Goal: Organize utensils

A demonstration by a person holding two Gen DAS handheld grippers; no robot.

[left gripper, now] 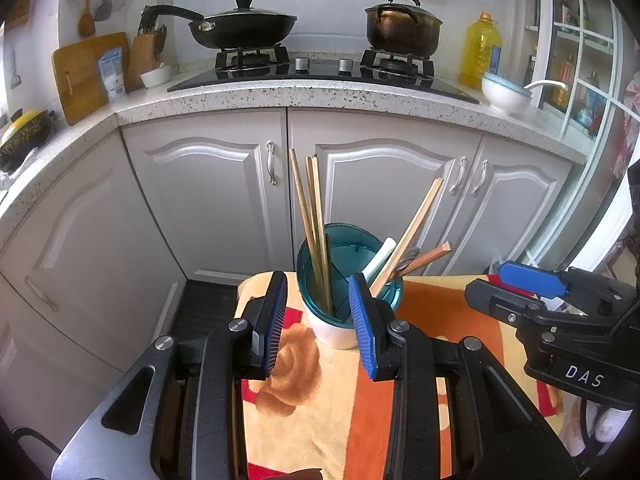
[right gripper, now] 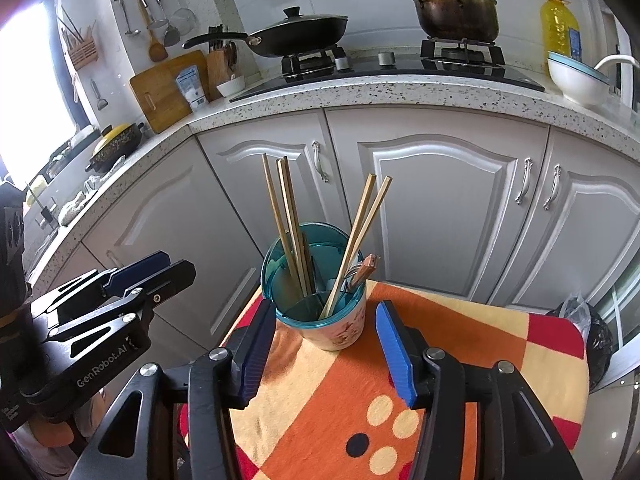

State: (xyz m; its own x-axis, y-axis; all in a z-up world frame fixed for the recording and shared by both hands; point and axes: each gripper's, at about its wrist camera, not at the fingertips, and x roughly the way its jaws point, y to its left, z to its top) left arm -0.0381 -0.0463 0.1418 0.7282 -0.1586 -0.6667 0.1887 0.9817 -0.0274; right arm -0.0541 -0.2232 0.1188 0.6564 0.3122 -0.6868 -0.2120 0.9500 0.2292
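**Top-heavy holder could tip**

The white cup with a teal divided insert stands on the orange patterned cloth, tall wooden chopsticks leaning out. Both the left hand-held gripper and right hand-held gripper gape empty; a nudge to those sticks might topple it.

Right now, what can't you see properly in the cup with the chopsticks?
- Bottoms of the chopsticks: both views, hidden inside the utensil holder.
- White spoon: only its handle shows in the left view; the bowl is hidden by the holder's rim.
- Brown-handled utensil: working end hidden inside, both views.
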